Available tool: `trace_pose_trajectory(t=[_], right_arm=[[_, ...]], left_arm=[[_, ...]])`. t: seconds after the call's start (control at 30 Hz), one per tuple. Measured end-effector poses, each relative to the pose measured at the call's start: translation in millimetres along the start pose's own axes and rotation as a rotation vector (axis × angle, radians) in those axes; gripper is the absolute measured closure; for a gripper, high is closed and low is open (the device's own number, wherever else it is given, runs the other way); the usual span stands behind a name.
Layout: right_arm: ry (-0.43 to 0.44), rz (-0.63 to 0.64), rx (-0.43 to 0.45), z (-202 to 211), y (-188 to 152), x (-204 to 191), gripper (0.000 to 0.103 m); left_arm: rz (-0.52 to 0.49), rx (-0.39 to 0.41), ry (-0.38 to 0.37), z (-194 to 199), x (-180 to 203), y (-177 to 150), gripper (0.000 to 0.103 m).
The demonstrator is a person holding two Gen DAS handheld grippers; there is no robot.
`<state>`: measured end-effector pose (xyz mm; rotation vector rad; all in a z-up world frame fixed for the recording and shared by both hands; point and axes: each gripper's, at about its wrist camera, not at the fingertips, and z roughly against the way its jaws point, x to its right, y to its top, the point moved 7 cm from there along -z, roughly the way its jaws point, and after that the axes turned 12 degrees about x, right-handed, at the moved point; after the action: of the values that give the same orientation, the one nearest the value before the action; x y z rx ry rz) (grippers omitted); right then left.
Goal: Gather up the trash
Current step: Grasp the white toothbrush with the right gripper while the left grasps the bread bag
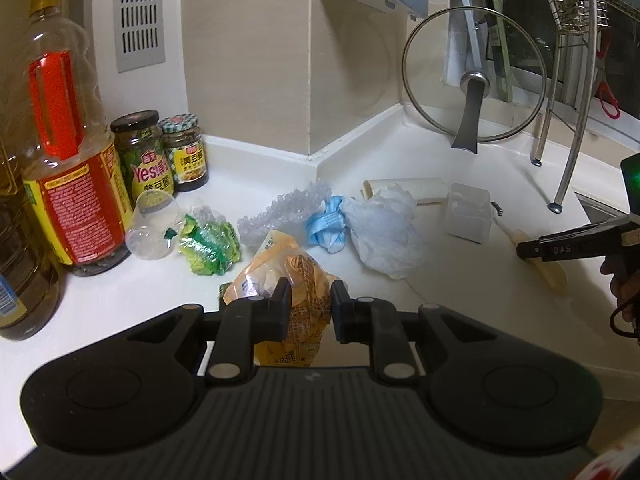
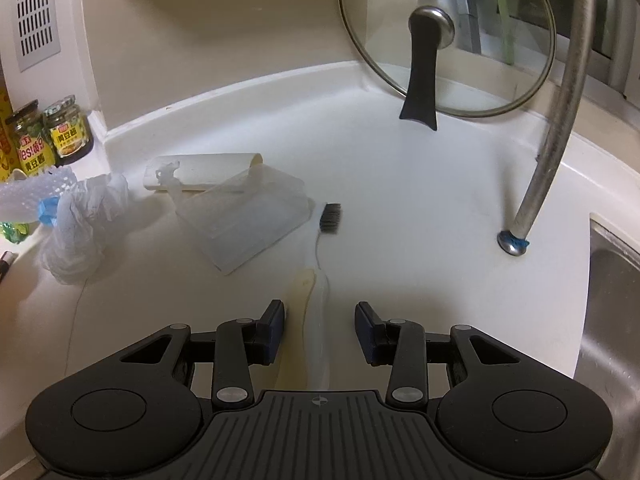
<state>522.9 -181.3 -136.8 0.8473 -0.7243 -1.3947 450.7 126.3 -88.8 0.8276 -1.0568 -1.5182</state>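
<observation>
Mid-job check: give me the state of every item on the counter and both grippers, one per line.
Left gripper: shut on the orange wrapper.
Right gripper: open, toothbrush lying between its pads.
Green wrapper: crumpled, on counter.
Bubble wrap: loose, on counter.
White plastic bag: crumpled, untouched.
Clear box: tipped over.
Plastic cup: on its side.
Glass lid: leaning on the wall.

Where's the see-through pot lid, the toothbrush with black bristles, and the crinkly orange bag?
Round glass pot lid (image 2: pixel 496 80), right wrist view, on the glass pane.
White toothbrush with black bristles (image 2: pixel 330 218), right wrist view, on the bristles.
Crumpled orange plastic bag (image 1: pixel 310 276), left wrist view, on its printed middle.
</observation>
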Motion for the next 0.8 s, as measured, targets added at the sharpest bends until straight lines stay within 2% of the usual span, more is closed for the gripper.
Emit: trace_pose_trajectory(t=[0.03,0.07,0.2,0.47,0.8], right_arm=[[0.009,-0.002,0.003,1,0,-1,0.079],[0.008,0.005,0.002,2,-1,-2,0.082],[0.014,-0.006,0.012,11,-6,0,0.082],[0.070,-0.065,0.075,51,-5,12,0.082],[0.155,-0.064,0.110,97,-6,20,0.082]], left_arm=[[0.007,-0.001,0.003,1,-1,-1,0.084],[0.021,-0.002,0.003,2,-2,-1,0.084],[0.074,0.000,0.004,10,-6,1,0.085],[0.070,-0.015,0.057,33,-6,-6,0.085],[0.090,0.007,0.116,71,12,-11,0.085]])
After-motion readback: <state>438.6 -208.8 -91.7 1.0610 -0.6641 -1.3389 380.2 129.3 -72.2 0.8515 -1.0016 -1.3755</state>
